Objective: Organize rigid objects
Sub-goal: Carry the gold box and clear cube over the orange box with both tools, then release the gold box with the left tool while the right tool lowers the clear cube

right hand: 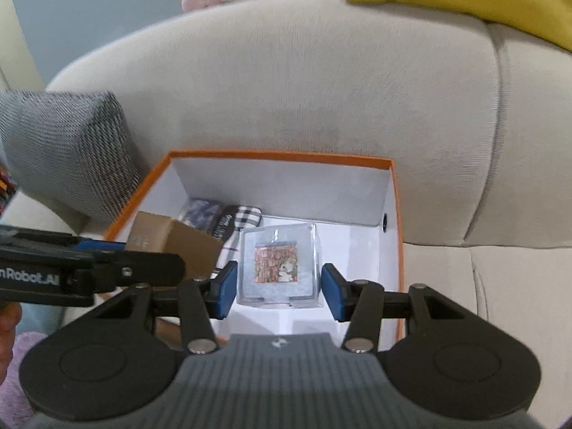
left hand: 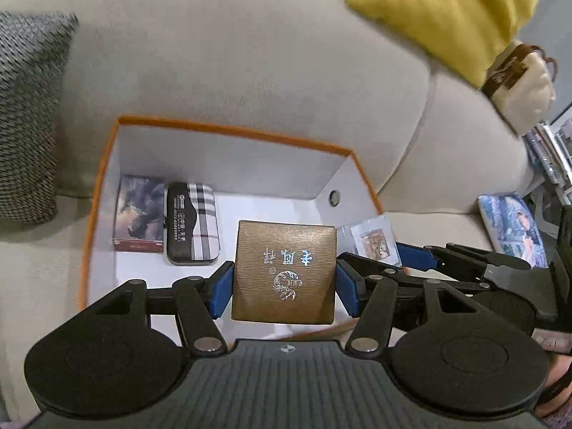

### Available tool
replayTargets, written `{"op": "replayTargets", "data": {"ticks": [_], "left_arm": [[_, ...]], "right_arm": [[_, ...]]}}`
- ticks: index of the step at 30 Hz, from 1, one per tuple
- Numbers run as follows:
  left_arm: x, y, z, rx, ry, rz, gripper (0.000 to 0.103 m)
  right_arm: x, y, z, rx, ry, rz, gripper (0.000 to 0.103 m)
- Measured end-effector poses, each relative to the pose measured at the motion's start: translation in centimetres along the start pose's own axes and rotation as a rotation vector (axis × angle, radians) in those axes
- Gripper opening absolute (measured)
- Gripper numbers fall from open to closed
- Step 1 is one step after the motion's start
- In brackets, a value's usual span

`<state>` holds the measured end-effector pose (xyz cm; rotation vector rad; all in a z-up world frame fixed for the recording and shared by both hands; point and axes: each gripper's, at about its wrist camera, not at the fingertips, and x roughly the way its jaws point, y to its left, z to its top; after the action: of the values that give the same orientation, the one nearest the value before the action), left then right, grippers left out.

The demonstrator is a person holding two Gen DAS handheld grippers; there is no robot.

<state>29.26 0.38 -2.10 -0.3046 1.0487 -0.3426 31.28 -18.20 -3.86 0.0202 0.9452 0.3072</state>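
Two loads over the orange box (left hand: 228,132) on the sofa: left gripper (left hand: 284,282) clamped on a bronze box (left hand: 284,268), right gripper (right hand: 279,286) clamped on a clear cube (right hand: 279,261); open floor lies directly below, card pack (left hand: 137,212) and plaid case (left hand: 191,223) at back-left.

Yellow cushion (left hand: 443,10) cut off at top edge, blurred. Brown box (right hand: 171,243) partly hidden behind the left tongs (right hand: 107,268). Card box (right hand: 200,211) and plaid case (right hand: 243,214) mostly hidden behind it; print unreadable.
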Motion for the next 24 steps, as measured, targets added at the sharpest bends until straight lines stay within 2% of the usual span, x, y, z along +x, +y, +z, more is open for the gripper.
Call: {"op": "replayTargets", "data": {"ticks": [5,11,18,24], "left_arm": [[3.6,1.9,1.6,-0.051,0.065,-0.007,0.068],[7.1,3.7,4.5,-0.102,0.118,0.001,0.068],[10.7,3.1,7.6,-0.072,0.144,0.01,0.068],[13.6,2.8,8.9,-0.055,0.157,0.093,0.068]], "right_arm": [[3.6,-0.9,0.6,-0.014,0.058,-0.023,0.052],[5.8,-1.8,1.0,-0.045,0.08,-0.032,0.052],[7.7,-2.6,1.4,-0.059,0.098,-0.03,0.052],[8.7,-2.5,2.1,-0.09,0.094,-0.049,0.052]]}}
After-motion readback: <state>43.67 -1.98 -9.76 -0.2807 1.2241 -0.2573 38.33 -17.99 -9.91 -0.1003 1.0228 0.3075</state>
